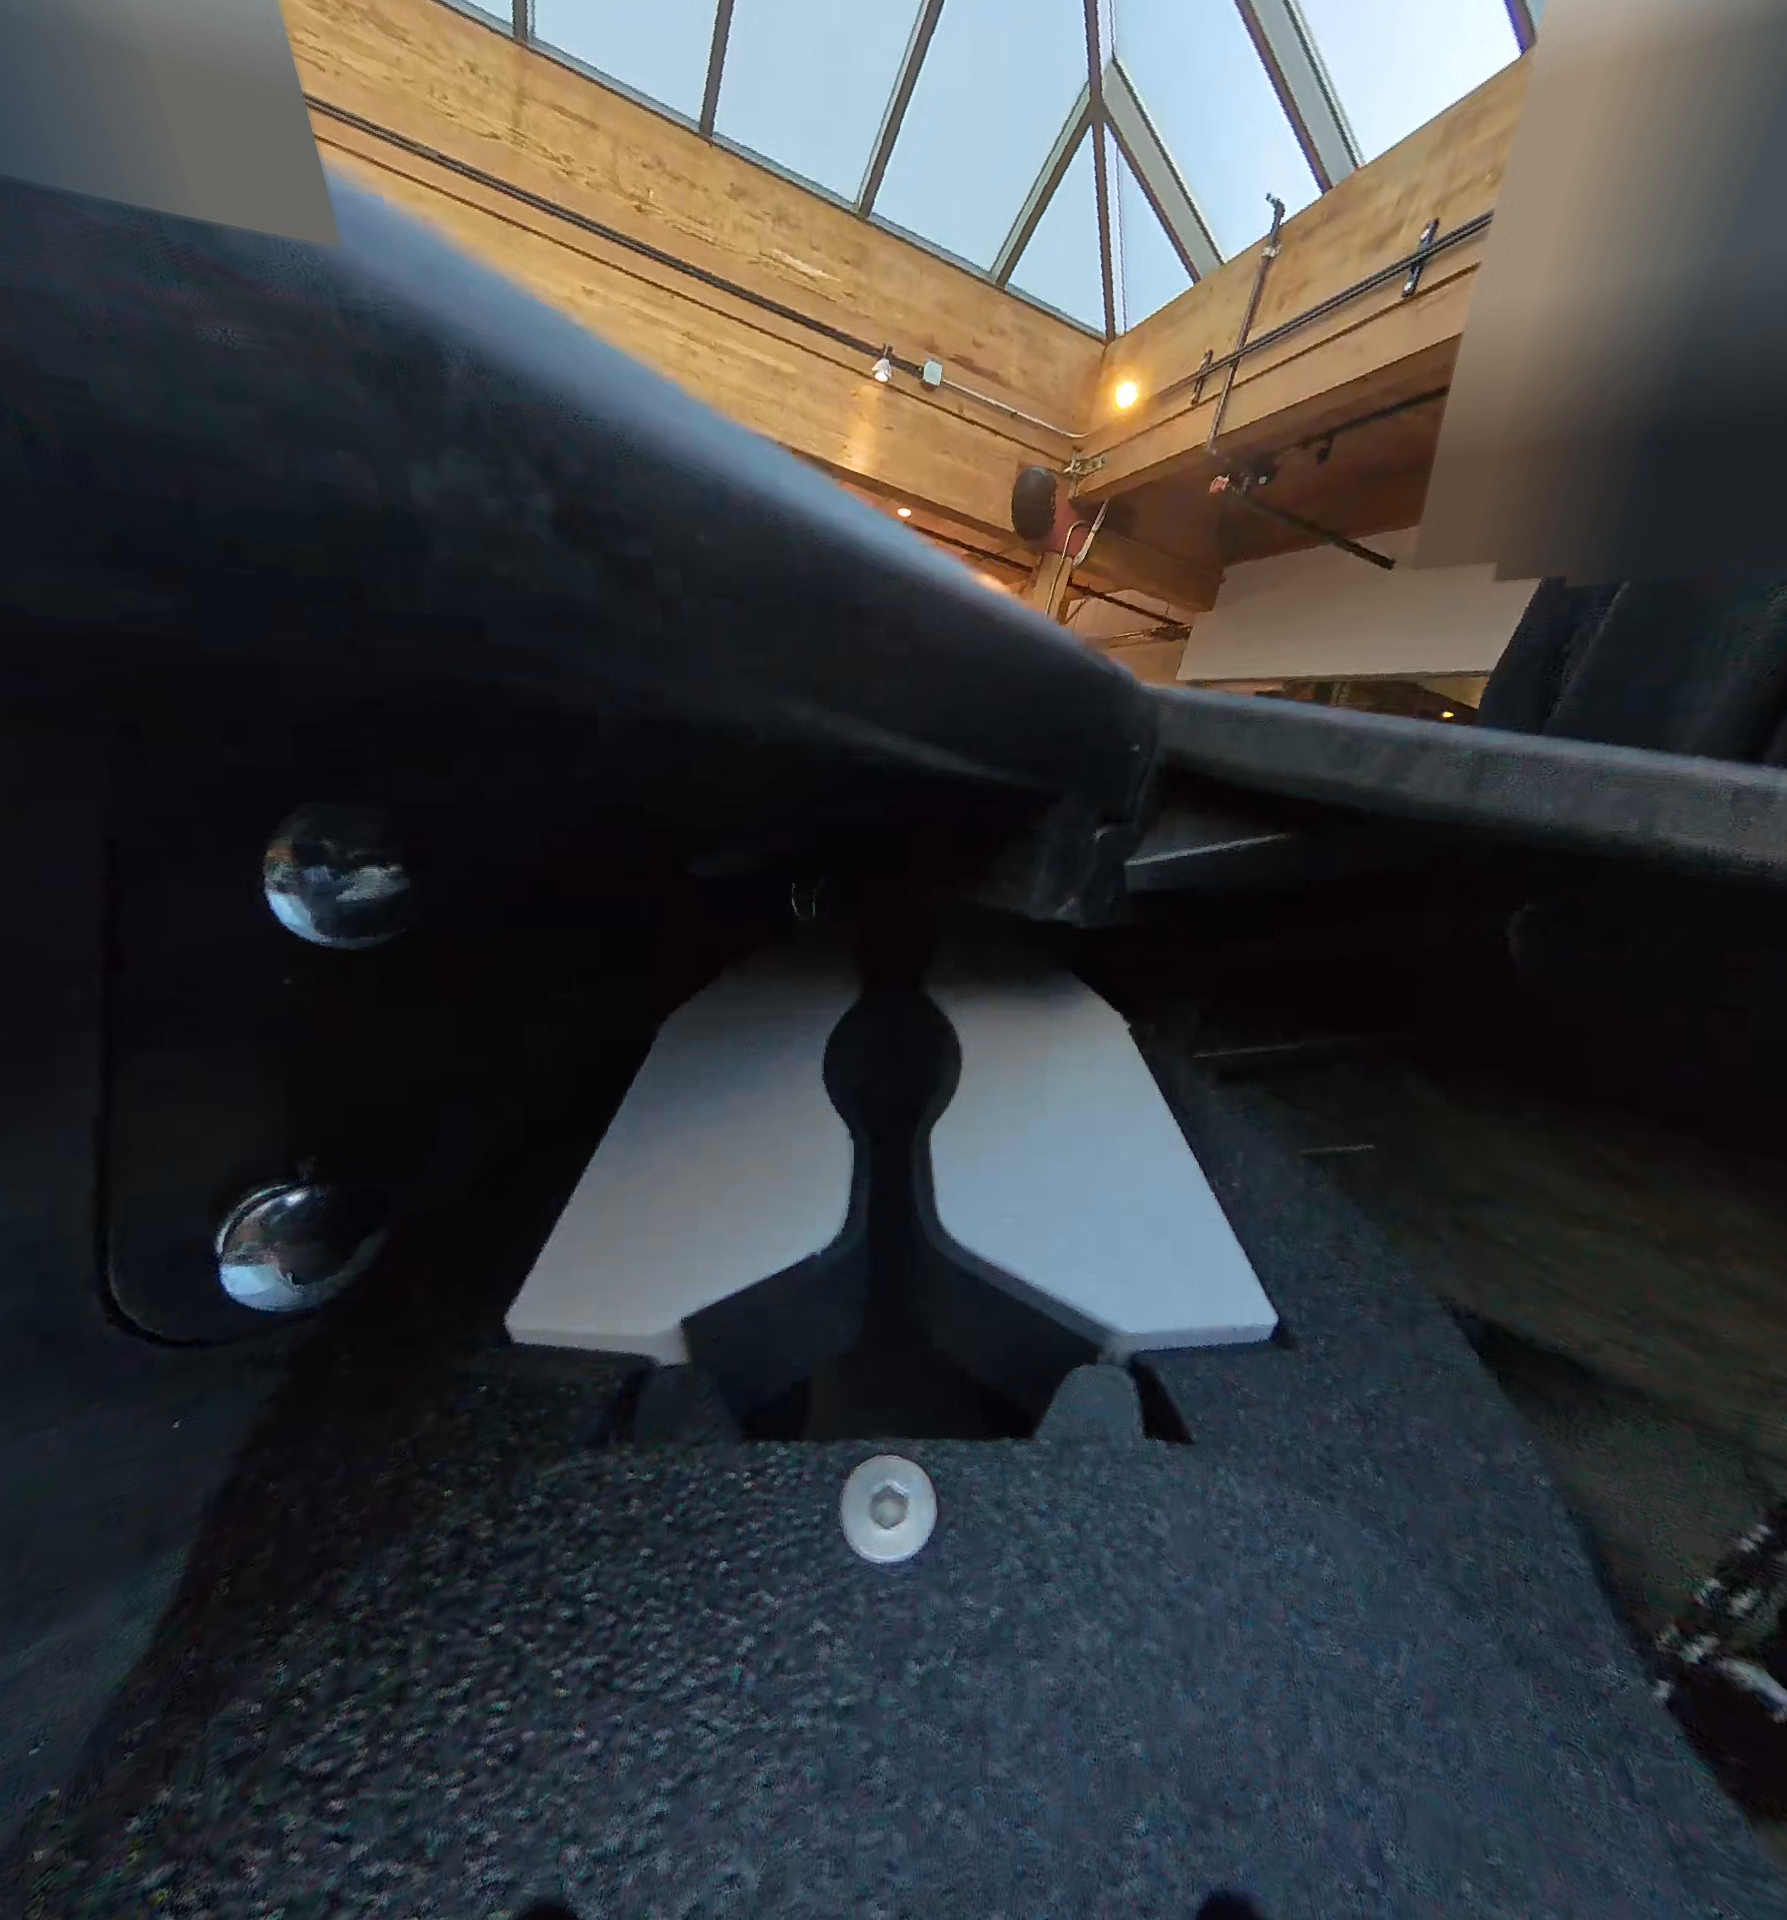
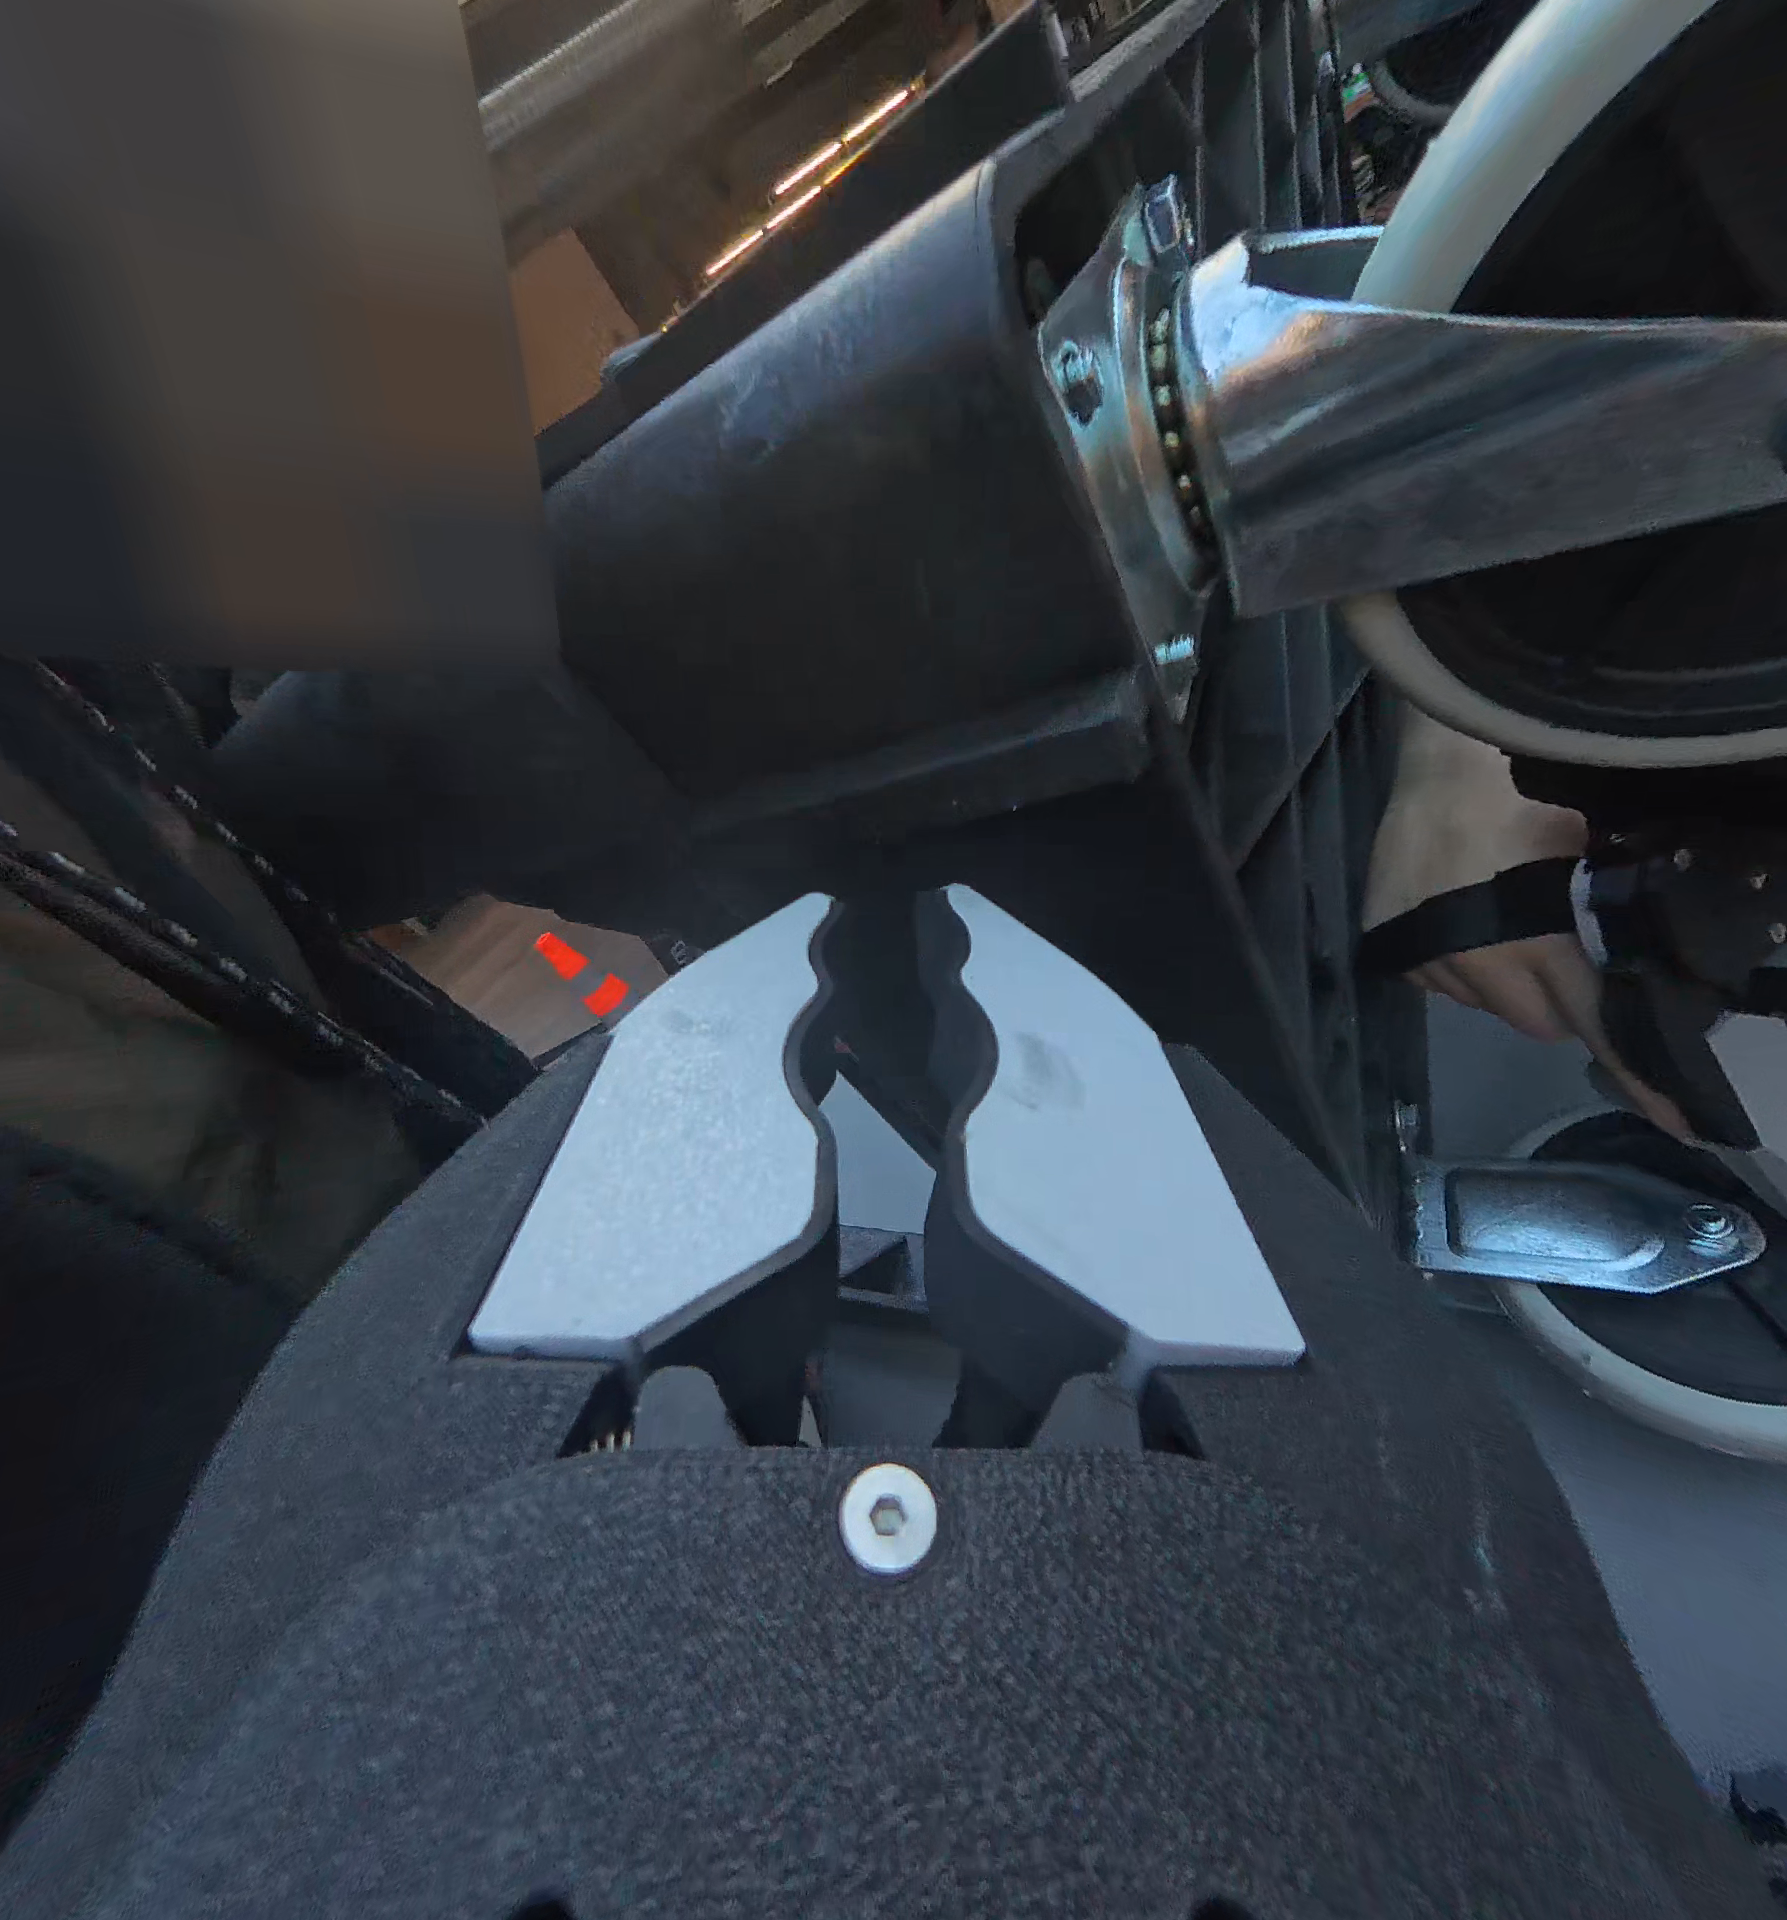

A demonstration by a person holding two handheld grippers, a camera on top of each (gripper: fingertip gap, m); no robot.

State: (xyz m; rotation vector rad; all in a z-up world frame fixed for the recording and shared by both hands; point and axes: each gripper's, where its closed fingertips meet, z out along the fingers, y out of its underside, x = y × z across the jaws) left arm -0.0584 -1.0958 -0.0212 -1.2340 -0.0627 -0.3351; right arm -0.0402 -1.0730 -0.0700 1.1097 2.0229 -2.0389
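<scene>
Between my left gripper's [image 1: 891,997] nearly closed fingers sits only darkness; whatever they pinch, I cannot tell. A black fabric edge [image 1: 1388,769] and two shiny rivets [image 1: 338,876] crowd close. My right gripper [image 2: 889,925] is narrow, its tips against a black plastic housing [image 2: 816,540] (grip unclear). A steel caster fork [image 2: 1440,436] and white-tyred wheel [image 2: 1637,1403] run off-frame beyond; a hand [image 2: 1471,904] shows there.

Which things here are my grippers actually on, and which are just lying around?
At the grippers:
left gripper by black fabric edge
right gripper at black wheel housing

Around:
rivets, skylight, caster wheel, red object
</scene>
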